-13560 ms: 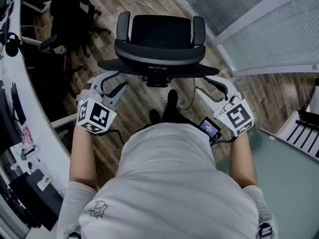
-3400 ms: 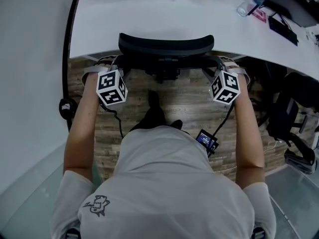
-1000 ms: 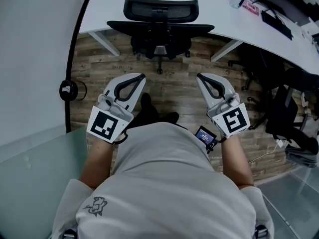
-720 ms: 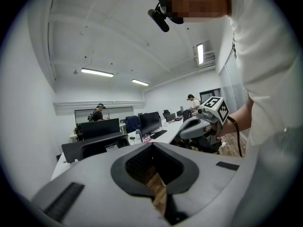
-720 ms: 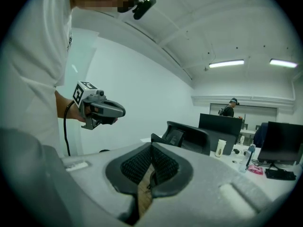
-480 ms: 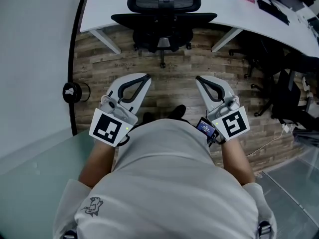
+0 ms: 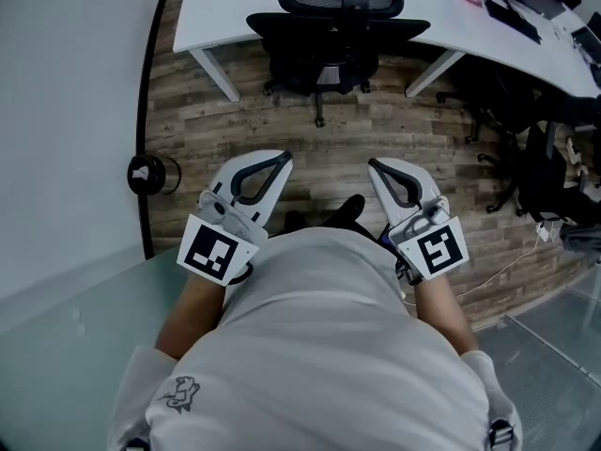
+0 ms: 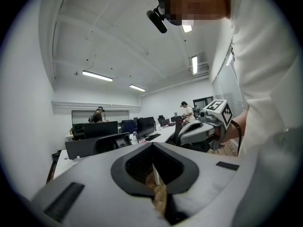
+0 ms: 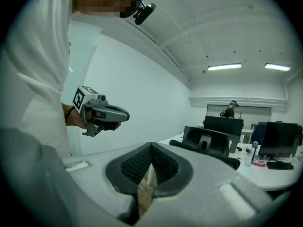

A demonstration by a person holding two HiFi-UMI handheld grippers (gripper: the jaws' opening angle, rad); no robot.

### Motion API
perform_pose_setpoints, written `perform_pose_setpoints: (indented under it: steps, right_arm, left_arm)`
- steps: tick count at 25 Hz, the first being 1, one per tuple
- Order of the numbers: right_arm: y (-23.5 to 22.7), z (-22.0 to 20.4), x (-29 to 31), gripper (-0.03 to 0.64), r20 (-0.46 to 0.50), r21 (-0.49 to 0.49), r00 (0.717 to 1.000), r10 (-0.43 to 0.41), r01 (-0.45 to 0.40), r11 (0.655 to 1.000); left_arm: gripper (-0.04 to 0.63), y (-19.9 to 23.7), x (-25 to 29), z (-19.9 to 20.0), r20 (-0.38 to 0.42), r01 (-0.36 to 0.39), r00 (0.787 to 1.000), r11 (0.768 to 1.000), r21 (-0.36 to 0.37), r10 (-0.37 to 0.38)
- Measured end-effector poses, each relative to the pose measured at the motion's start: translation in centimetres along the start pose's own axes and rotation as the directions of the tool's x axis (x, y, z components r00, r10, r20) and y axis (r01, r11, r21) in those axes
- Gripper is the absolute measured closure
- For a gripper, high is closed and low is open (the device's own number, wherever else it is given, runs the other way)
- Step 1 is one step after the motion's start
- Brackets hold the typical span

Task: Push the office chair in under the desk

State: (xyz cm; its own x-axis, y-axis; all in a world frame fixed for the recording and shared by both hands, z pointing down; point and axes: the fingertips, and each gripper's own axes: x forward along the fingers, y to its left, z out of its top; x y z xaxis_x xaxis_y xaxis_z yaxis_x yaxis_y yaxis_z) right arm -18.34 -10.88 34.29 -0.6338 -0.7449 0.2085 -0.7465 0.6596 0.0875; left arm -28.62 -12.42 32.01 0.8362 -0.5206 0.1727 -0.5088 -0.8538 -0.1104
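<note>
At the top of the head view, pushed in under the white counter (image 7: 225, 7): black office chair (image 7: 340, 26), backrest at the counter's near edge, headrest above it, wheeled base on the wood-plank floor (image 7: 282, 111). Well apart from both tools, a stretch of bare floor in between. Nearer the body, held in front of a white shirt (image 7: 319, 346): left tool (image 7: 283, 157) and right tool (image 7: 373, 164), side by side, tips angled slightly toward each other and aimed at the chair. Clenched, both: in each tool's own view, jaws pressed tip to tip with nothing gripped, only floor showing through the loop behind the tips. On the left, a pale wall (image 7: 66, 111) and a black cable (image 7: 148, 92) running down it with a round black fitting (image 7: 143, 172) partway along. On the right, further dark chairs (image 7: 526, 158) by the same long counter. Far back in the two gripper views, monitors on the counters and two people standing.
</note>
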Motion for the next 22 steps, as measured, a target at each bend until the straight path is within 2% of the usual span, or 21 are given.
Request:
perform_pose_setpoints:
  steps: [6,13,18,22]
  right_arm:
    - [4.6,0.6,0.7,0.615,0.002,0.010,1.000,-0.013,0.013,1.000]
    - [7.3,1.4,0.8,0.615,-0.009,0.003,1.000,-0.014,0.014,1.000]
    - [8.4,1.3,1.1,0.615,-0.020,-0.004,1.000,-0.007,0.007,1.000]
    - [8.5,1.3,0.9,0.615,-0.022,0.005,1.000,-0.014,0.014,1.000]
  left_arm:
    - [0.597,-0.6,-3.7,0.0,0.023,0.037,0.999,0.998,0.049,-0.038]
    - [0.597,-0.7,-6.7,-0.6,0.026,0.029,0.999,1.000,-0.013,-0.028]
    - [0.597,-0.8,-7.5,-0.8,0.034,0.043,0.998,0.999,0.004,-0.043]
    - [0.597,-0.8,-7.7,-1.1,0.034,0.039,0.999,0.999,-0.028,-0.038]
